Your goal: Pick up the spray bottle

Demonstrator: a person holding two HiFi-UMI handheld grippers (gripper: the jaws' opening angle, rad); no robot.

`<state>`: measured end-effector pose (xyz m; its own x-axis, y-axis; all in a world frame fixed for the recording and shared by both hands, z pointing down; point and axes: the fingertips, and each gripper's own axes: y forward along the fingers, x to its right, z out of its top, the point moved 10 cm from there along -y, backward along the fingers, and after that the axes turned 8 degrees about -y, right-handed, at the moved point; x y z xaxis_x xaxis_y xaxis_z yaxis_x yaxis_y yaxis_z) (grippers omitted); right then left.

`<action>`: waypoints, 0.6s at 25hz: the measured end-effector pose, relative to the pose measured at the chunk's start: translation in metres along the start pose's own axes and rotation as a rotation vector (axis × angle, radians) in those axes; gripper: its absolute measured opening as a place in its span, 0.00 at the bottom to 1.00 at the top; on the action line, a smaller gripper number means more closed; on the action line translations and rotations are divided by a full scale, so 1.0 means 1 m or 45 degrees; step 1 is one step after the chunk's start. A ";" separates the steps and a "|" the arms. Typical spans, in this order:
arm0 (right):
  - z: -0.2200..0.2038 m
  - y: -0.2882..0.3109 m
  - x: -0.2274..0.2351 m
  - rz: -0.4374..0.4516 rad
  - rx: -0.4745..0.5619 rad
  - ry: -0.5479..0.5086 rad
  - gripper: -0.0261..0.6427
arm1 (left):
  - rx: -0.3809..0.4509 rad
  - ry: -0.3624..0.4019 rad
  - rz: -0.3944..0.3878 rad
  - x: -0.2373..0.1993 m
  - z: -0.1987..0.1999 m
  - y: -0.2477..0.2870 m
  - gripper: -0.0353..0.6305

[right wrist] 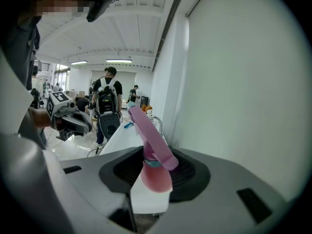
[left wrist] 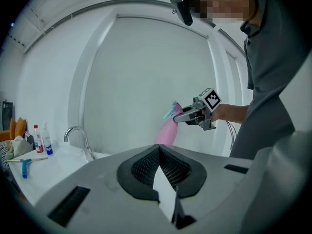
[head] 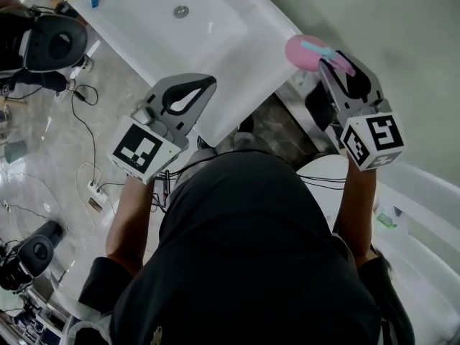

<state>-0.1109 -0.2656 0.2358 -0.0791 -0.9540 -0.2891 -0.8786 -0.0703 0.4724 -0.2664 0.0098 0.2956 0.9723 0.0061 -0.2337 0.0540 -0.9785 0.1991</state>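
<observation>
We take this for a mock bathroom built inside a large work hall. A white washbasin with a drain and a curved tap stands against a plain white wall panel, and small bottles sit on its ledge. Loose cables and a power strip lie on the glossy pale floor beside it. Past the basin we see an open hall with strip lights on a high ceiling, where a person with a backpack stands among others.
</observation>
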 end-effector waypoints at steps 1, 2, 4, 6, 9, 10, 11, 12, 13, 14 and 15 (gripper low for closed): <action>0.006 -0.001 -0.002 -0.003 0.003 -0.008 0.27 | 0.004 -0.001 -0.005 -0.002 0.002 -0.003 0.06; 0.010 -0.003 -0.005 -0.006 0.008 -0.019 0.27 | 0.008 0.000 -0.010 -0.004 0.002 -0.005 0.06; 0.013 -0.010 -0.009 -0.013 0.020 -0.043 0.27 | 0.018 0.004 -0.014 -0.001 0.001 -0.007 0.06; 0.011 -0.020 -0.012 -0.019 0.029 -0.060 0.26 | 0.020 0.001 -0.008 0.004 -0.004 -0.008 0.06; 0.015 -0.023 -0.015 -0.022 0.032 -0.071 0.26 | 0.017 -0.008 0.006 0.000 -0.005 -0.012 0.06; 0.019 -0.021 -0.015 -0.021 0.030 -0.074 0.26 | 0.016 -0.009 0.009 -0.005 -0.003 -0.014 0.06; 0.023 -0.020 -0.016 -0.020 0.030 -0.078 0.26 | 0.013 -0.008 0.011 -0.009 -0.001 -0.016 0.06; 0.027 -0.019 -0.017 -0.020 0.030 -0.080 0.26 | 0.009 -0.003 0.013 -0.011 0.000 -0.019 0.06; 0.029 -0.020 -0.018 -0.017 0.031 -0.081 0.26 | 0.005 0.008 0.014 -0.013 0.001 -0.022 0.06; 0.030 -0.020 -0.020 -0.013 0.033 -0.082 0.26 | 0.001 0.025 0.013 -0.014 0.000 -0.025 0.06; 0.030 -0.019 -0.023 -0.006 0.034 -0.082 0.26 | -0.002 0.044 0.014 -0.015 -0.002 -0.029 0.06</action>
<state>-0.1066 -0.2336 0.2080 -0.1040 -0.9329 -0.3448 -0.8912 -0.0665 0.4487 -0.2825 0.0380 0.2951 0.9800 0.0028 -0.1988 0.0439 -0.9783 0.2027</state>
